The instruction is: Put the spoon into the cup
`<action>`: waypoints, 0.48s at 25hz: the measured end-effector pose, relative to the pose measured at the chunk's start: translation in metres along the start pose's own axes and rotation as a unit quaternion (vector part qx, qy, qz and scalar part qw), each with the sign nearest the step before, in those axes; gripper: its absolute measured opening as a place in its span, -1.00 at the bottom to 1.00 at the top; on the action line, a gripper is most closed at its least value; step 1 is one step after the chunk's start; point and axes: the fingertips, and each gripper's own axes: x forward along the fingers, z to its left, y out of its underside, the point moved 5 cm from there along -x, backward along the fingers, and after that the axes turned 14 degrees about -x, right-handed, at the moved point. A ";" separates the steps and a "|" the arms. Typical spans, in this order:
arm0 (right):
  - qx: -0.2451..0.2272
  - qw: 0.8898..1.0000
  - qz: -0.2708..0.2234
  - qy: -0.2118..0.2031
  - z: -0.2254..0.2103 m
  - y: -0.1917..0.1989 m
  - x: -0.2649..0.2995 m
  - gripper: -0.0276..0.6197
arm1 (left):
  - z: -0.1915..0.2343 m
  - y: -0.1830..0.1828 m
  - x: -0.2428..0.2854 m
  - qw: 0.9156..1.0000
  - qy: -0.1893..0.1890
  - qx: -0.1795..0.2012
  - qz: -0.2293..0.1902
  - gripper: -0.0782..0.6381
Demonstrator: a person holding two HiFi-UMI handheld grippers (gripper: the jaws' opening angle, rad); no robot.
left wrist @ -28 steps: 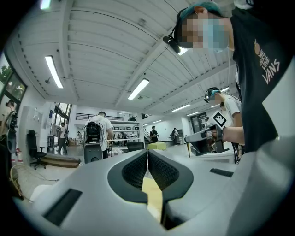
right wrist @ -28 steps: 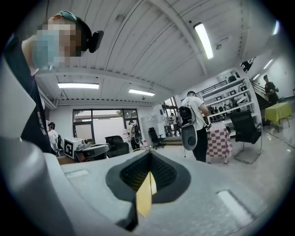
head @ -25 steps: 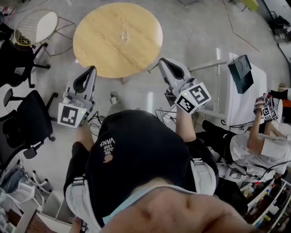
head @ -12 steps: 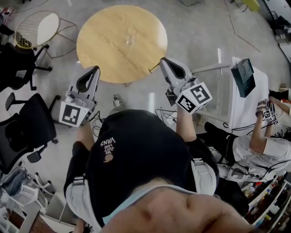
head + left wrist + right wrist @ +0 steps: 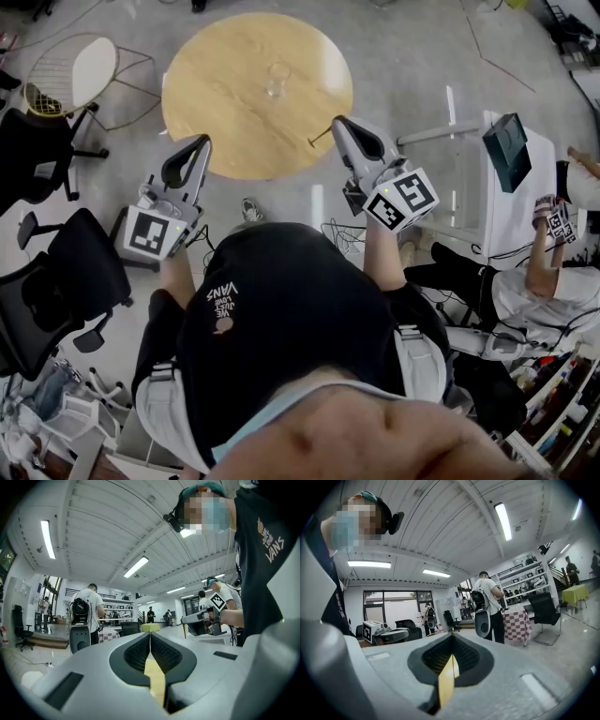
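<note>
Standing short of a round wooden table [image 5: 220,122], with the left gripper [image 5: 200,142] and right gripper [image 5: 337,125] held up near its front edge, 1 at each side; both with jaws pressed together, gripping nothing; aimed level across the room. Near the table's middle, well apart from both grippers, 1 clear glass cup [image 5: 275,81], upright; cannot make out the spoon. At left, black office chairs [image 5: 56,272]; at right, a seated person [image 5: 534,295].
</note>
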 end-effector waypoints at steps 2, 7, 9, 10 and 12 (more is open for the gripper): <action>0.002 1.000 0.000 0.008 0.004 0.001 0.007 -0.92 | 0.010 -0.002 -0.001 1.000 0.000 -0.006 0.005 -0.78; 0.003 1.000 0.002 0.027 0.013 0.004 0.022 -0.92 | 0.034 -0.001 -0.004 1.000 0.026 -0.002 -0.003 -0.78; 0.003 0.999 0.002 0.036 0.014 0.004 0.024 -0.92 | 0.038 0.001 -0.003 0.999 0.024 -0.014 0.015 -0.78; 0.003 0.999 0.003 0.041 0.014 0.004 0.025 -0.92 | 0.039 0.002 -0.002 0.999 0.021 -0.025 0.028 -0.78; 0.005 0.999 0.004 0.047 0.014 0.004 0.025 -0.92 | 0.041 0.004 0.000 0.998 0.020 -0.035 0.043 -0.78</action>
